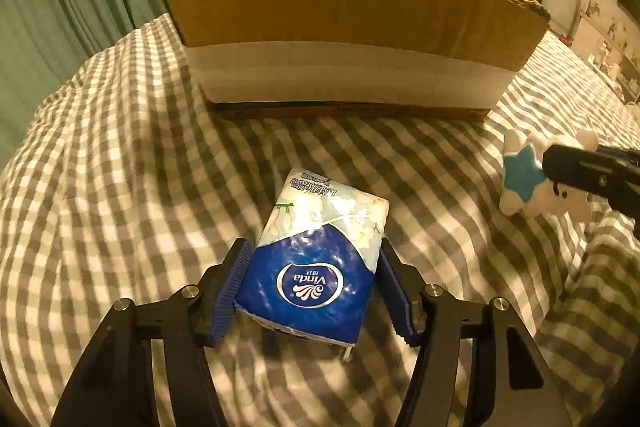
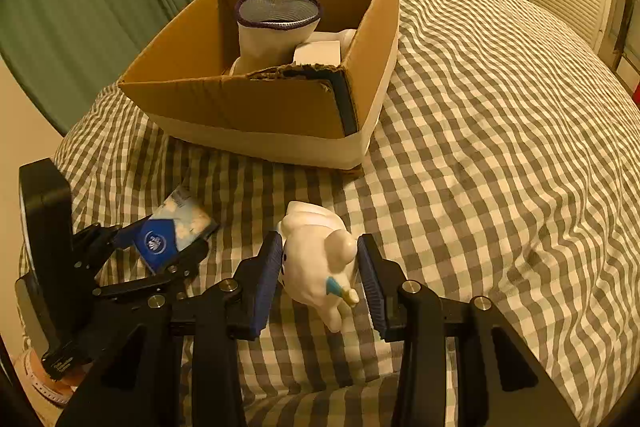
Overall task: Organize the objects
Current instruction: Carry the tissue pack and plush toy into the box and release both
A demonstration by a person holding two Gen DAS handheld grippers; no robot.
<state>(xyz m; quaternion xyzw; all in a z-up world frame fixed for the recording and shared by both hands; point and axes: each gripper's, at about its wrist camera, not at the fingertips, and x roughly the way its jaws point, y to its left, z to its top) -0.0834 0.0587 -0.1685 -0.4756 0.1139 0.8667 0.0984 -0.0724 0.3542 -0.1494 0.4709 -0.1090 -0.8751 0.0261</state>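
Both grippers sit low over the grey-and-white checked bedspread (image 2: 500,131), each straddling 1 item in front of the open brown cardboard box with a white lower band (image 1: 348,27). The left gripper (image 1: 312,291) has the blue-and-white plastic pack of Vinda tissues (image 1: 320,255) between its blue ribbed fingers (image 1: 230,291); the left one looks to be touching the pack's edge while a thin gap seems to remain on the right, so the pack appears bracketed rather than squeezed, lying flat on the bed. The right gripper (image 2: 320,279) frames the white plush toy with a blue star patch (image 2: 316,259) the same way: its fingers (image 2: 266,279) stand just beside the toy's flanks, parted, with the toy resting on the bedspread near the box's front corner. The step in hand looks like closing on both items before lifting them into the box, where a white mesh-lined cup with a purple rim (image 2: 276,27) and a small white block (image 2: 318,53) already sit toward the right side. Close gently, since pack and plush will both give, and let each finger seat squarely on a flank. Lift clear of the torn front wall, then favour the box's open left half.
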